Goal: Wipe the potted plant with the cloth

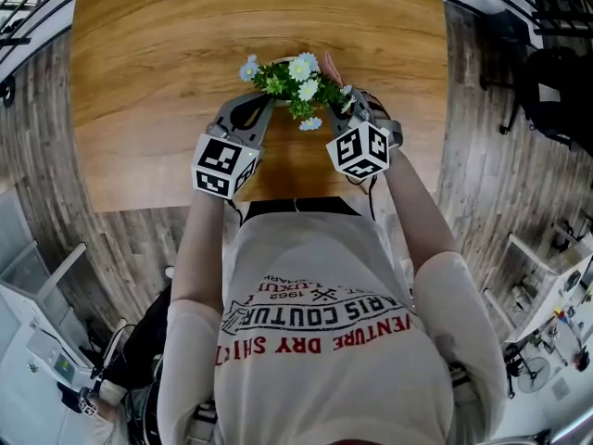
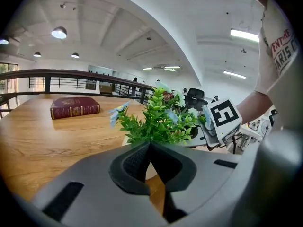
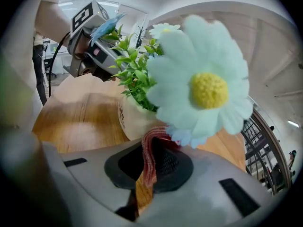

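One potted plant [image 1: 295, 86] stands near the close edge of the wooden counter [image 1: 167, 82], straight in front of me. It has green artificial sprigs with pale blue and white daisies in a small cream pot [image 3: 130, 119].

My two tongs flank it, one on each side. My right tongs [image 3: 152, 148] are closed on a folded pink-red cloth [image 3: 147, 162], whose ribbed edge sticks out between the pads just beside the pot. I judge the cloth is pinched this way so that a free edge can be drawn over the leaves and the pot. One large daisy [image 3: 203, 86] hangs so close to the right gripper view's camera that it fills much of that view.

My left tongs [image 2: 150, 145] are closed with nothing between them, their tips pointing at the foliage from the other side. I judge they are placed there to steady the plant while the cloth works.

Dark lettering runs down the side of the pot. Only a few letters show, and I cannot make out a whole word.

Farther back on the counter, well apart from the plant, lies a dark red hardback book [image 2: 75, 107]. It has gold print on its cover, too small to read.

My pale shirt [image 1: 324, 360] carries red and black print, seen upside down in the head view. "VENTURE DRY" and "1963" can be read, and the left gripper view shows "PARIS".
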Tool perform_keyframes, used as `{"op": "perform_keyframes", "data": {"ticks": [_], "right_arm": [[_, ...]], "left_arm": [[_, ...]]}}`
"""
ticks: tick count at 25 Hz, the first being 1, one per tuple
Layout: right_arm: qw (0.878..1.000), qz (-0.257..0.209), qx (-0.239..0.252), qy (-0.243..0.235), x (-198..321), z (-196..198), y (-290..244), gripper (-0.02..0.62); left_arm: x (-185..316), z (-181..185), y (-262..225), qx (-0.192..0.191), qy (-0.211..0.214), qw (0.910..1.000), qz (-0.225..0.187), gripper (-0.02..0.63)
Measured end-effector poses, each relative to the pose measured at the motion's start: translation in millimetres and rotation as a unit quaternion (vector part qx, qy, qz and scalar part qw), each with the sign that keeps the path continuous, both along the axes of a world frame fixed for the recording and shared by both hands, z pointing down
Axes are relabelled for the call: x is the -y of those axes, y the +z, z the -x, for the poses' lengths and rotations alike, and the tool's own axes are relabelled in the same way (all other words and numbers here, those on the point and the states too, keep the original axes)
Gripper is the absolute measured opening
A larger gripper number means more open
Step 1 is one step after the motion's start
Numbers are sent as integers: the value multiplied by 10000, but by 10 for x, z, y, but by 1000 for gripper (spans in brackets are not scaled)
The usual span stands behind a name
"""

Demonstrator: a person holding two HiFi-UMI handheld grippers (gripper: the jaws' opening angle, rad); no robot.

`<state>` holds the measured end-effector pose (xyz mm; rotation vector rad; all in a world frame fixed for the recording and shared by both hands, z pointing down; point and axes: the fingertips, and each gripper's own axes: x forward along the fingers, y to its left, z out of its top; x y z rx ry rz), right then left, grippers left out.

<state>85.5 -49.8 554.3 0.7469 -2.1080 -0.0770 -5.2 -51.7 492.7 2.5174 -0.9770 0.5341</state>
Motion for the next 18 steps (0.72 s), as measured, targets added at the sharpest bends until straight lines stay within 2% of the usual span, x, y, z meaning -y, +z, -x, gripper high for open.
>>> {"op": "perform_keyframes", "data": {"ticks": [7,10,13,18], "right_arm": [[9993,319,142,98,-216,102,80,35],[9992,326,113,179,-259,141,99,35],[9980,547,230,220,-308,205,101,35],[9936,904,565,368,-365,359,83,35]], "left_arm": [[-8,7,-16,74,48,9998,-171,15],[-8,-9,-20,210,173,9993,-250,15],[-14,-25,-21,372,339,9983,-287,15],[-7,-10,-8,204,402,9988,-202,15]]}}
